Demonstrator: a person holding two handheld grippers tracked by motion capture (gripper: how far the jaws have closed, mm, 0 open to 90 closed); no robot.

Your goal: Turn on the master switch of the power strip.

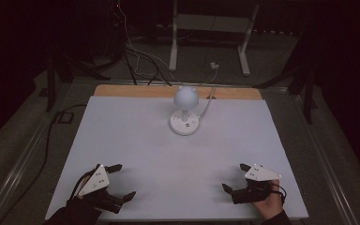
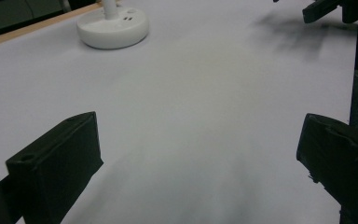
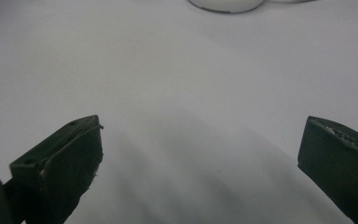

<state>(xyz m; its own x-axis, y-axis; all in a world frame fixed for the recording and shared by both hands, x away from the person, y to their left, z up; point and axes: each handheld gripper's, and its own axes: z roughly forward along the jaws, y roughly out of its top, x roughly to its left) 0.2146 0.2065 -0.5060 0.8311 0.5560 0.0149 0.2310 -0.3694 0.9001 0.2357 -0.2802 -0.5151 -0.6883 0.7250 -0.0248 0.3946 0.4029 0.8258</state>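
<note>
Black jaws of the left gripper (image 1: 124, 180) stood spread wide, holding nothing, above the table (image 1: 122, 136) near its front left edge. Those of the right gripper (image 1: 234, 177) were equally spread and empty near the front right edge. A white lamp (image 1: 185, 112) stood well apart from both, toward the far edge. Bare white surface lay between grippers and lamp.

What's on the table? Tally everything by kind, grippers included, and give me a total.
White desk lamp with round base and dome shade, on the white table: 1
White cable trailing from the lamp's base: 1
Hand-held grippers, jaws apart with nothing between them, left gripper and right gripper: 2
Total: 4
</note>
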